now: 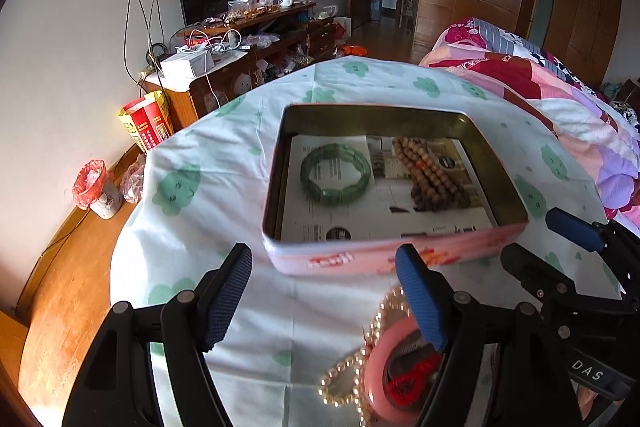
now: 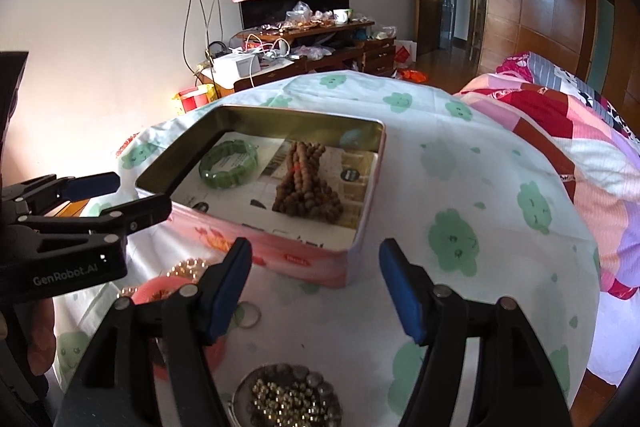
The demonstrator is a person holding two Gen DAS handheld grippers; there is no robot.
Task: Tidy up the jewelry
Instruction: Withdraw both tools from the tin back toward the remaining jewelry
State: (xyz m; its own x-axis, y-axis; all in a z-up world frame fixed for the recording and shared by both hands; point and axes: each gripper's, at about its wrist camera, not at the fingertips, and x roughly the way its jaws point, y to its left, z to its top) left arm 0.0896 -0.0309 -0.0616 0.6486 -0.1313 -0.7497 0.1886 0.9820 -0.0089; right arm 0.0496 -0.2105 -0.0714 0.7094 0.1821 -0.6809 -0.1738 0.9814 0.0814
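Observation:
A pink tin (image 1: 360, 259) (image 2: 280, 251) lies open on the flowered cloth, lined with printed paper. Inside it are a green bangle (image 1: 336, 173) (image 2: 229, 163) and a coiled string of brown beads (image 1: 430, 175) (image 2: 306, 183). In front of the tin, a pearl necklace (image 1: 356, 363) (image 2: 188, 267) and a pink bangle (image 1: 374, 371) (image 2: 156, 287) lie together under the right finger of my left gripper (image 1: 324, 301) (image 2: 142, 191), which is open and holds nothing. My right gripper (image 2: 316, 293) (image 1: 532, 237) is open over bare cloth near the tin's front corner. Below it sits a round dish of gold beads (image 2: 288, 399).
A thin ring (image 2: 248, 315) lies on the cloth-covered table (image 1: 192, 155) near the tin. A quilted bed (image 1: 560, 99) (image 2: 580, 131) adjoins on the right. At the far left stand a cluttered wooden cabinet (image 1: 248, 39) and, on the floor, a bin with a red bag (image 1: 96, 191).

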